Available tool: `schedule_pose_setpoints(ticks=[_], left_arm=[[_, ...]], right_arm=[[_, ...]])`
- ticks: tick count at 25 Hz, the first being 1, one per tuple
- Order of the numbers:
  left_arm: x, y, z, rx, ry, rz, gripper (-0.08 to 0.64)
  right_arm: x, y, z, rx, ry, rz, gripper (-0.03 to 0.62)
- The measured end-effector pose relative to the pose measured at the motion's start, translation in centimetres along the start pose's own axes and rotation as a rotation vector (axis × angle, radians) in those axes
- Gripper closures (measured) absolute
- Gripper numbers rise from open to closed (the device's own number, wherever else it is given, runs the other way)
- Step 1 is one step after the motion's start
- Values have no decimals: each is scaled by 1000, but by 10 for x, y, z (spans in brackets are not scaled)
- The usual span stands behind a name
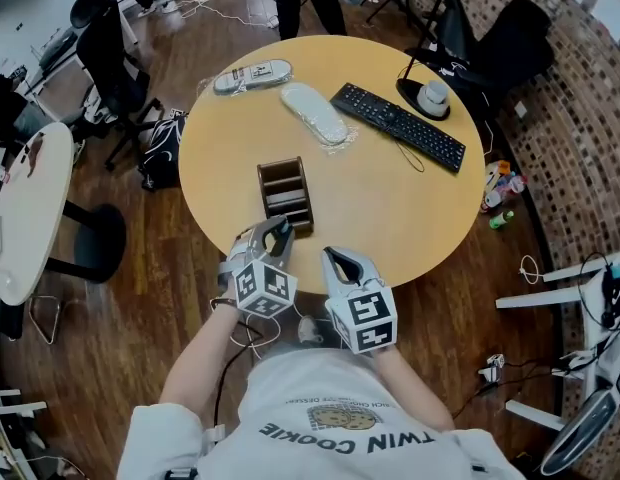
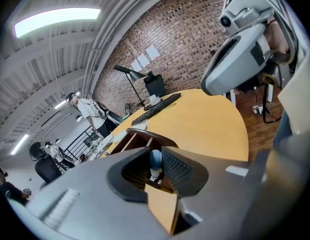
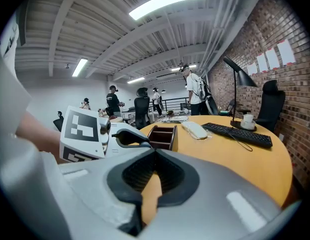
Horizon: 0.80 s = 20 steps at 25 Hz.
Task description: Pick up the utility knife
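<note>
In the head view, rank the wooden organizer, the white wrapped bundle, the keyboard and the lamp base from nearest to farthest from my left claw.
From the left claw:
1. Wooden organizer, right at the tips.
2. White wrapped bundle, beyond it, mid-table.
3. Keyboard, farther off to the right.
4. Lamp base, at the table's far right edge.

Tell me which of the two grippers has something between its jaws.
The left gripper: the blue-topped utility knife stands between its pads, at the brown organizer. The right gripper has its jaws together on nothing.
</note>
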<state>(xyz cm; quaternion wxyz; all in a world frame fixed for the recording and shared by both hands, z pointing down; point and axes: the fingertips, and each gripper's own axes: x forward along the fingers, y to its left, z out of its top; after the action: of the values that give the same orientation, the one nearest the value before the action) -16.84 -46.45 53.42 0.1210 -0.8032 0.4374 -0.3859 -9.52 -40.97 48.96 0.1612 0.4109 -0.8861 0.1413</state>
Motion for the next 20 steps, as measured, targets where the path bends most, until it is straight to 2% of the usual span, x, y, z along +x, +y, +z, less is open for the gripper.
schedule_pose_setpoints(ticks=[10,20], left_arm=[[-33,-4,27,-133,-47,78,485],[-78,-30,49,-344,-84,130,485]], right_arm=[[-22,2,-3,-15,0,36,591],[-49,15,-12,-20,-4,89,591]])
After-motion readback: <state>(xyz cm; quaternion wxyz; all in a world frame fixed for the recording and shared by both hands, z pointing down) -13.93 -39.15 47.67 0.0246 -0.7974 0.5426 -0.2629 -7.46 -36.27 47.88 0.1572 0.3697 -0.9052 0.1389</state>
